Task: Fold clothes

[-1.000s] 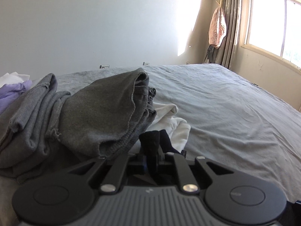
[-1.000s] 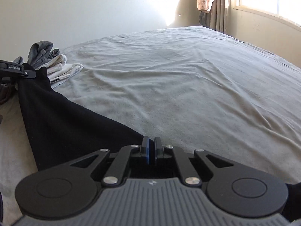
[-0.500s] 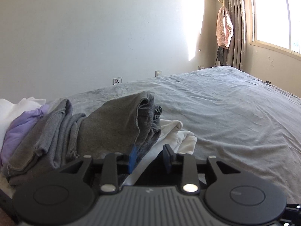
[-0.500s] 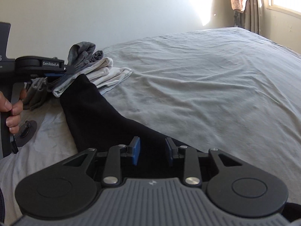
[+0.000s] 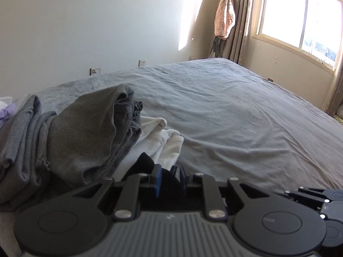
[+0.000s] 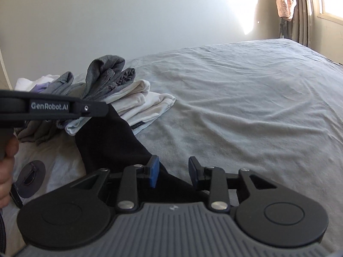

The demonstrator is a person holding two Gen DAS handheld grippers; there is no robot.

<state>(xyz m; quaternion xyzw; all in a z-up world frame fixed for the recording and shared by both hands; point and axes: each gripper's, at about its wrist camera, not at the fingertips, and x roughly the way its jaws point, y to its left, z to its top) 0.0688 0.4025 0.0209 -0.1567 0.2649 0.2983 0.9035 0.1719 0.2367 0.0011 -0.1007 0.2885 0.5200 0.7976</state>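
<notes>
A black garment [image 6: 111,145] lies stretched across the grey bed sheet [image 6: 235,96]. One end rises to my left gripper [image 6: 107,109]. In the left wrist view that end [image 5: 145,162] bunches up between the pads of my left gripper [image 5: 169,178]; the jaws are closing and the fabric fills the gap. My right gripper [image 6: 173,171] stands open just above the garment's other end. The black fabric runs under its left pad, with bare sheet showing between the pads.
A pile of grey garments [image 5: 85,132] on folded white ones [image 5: 167,141] sits just left of the black garment, with a lilac piece [image 5: 6,111] behind. A person's hand [image 6: 6,167] holds the left gripper. A dark round disc [image 6: 32,178] lies near it.
Both grippers were shut on the black garment, then let go. The right one stays open and has moved left toward the pile. The left one's jaws have narrowed on the fabric again.
</notes>
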